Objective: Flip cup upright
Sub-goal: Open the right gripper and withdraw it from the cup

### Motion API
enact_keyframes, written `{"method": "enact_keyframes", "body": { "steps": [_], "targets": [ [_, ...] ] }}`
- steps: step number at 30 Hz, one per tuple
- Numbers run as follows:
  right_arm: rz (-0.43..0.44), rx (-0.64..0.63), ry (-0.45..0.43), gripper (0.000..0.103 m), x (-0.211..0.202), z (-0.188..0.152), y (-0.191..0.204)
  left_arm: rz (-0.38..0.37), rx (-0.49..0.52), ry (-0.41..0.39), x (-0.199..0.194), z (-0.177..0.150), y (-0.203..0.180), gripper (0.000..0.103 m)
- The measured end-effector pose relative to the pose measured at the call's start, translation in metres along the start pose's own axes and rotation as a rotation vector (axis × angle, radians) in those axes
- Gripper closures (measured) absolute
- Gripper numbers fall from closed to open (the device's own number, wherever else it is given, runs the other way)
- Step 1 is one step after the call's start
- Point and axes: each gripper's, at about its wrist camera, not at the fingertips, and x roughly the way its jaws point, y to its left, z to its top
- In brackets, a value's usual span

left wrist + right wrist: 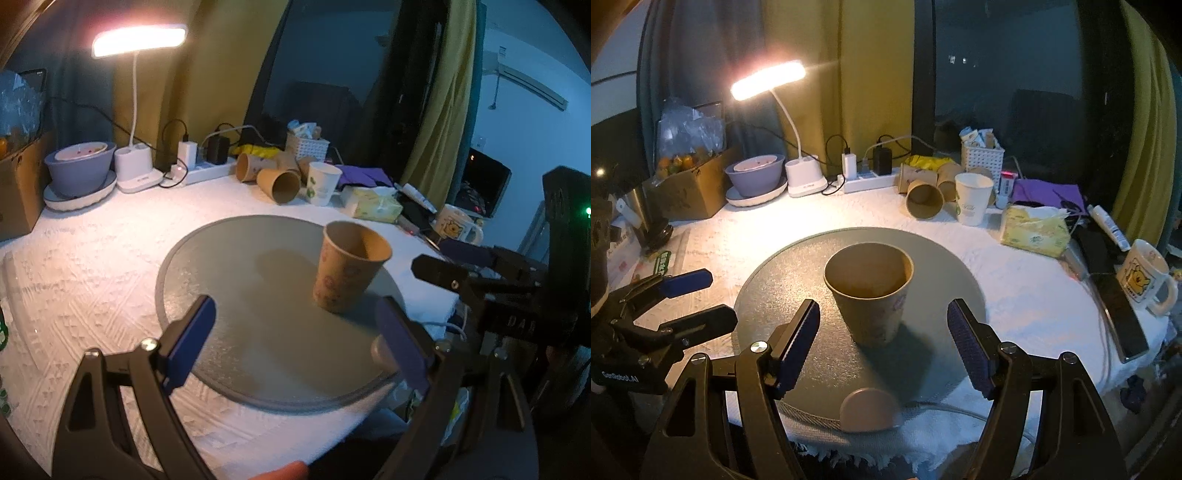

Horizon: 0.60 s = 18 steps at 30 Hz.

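Observation:
A brown paper cup (349,266) stands upright, mouth up, on the round grey mat (236,266). In the right wrist view the cup (871,295) sits mid-mat (768,291), just ahead of my right gripper (882,343), which is open and empty with its jaws either side of the cup, not touching. My left gripper (303,336) is open and empty, above the mat's near part, left of the cup. The right gripper shows in the left wrist view (465,266) at the right; the left gripper shows in the right wrist view (698,299) at the left.
At the back stand a lit desk lamp (798,122), a purple bowl (755,177), a power strip (871,181), several paper cups lying and standing (923,199), a tissue pack (1034,230) and a mug (1145,277). A phone (1123,317) lies right. A round disc (868,410) sits at the mat's near edge.

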Motion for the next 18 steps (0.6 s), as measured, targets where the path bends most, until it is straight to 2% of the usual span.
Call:
{"method": "enact_keyframes", "body": {
  "steps": [6,18],
  "targets": [
    [-0.020,0.009,-0.032,0.028,-0.020,0.000,-0.006,0.001,0.062,-0.059,-0.019,0.007,-0.017,0.013],
    [-0.049,-0.005,-0.105,0.028,-0.058,0.008,-0.007,-0.021,0.118,-0.152,-0.052,0.024,-0.037,0.013]
  ]
}}
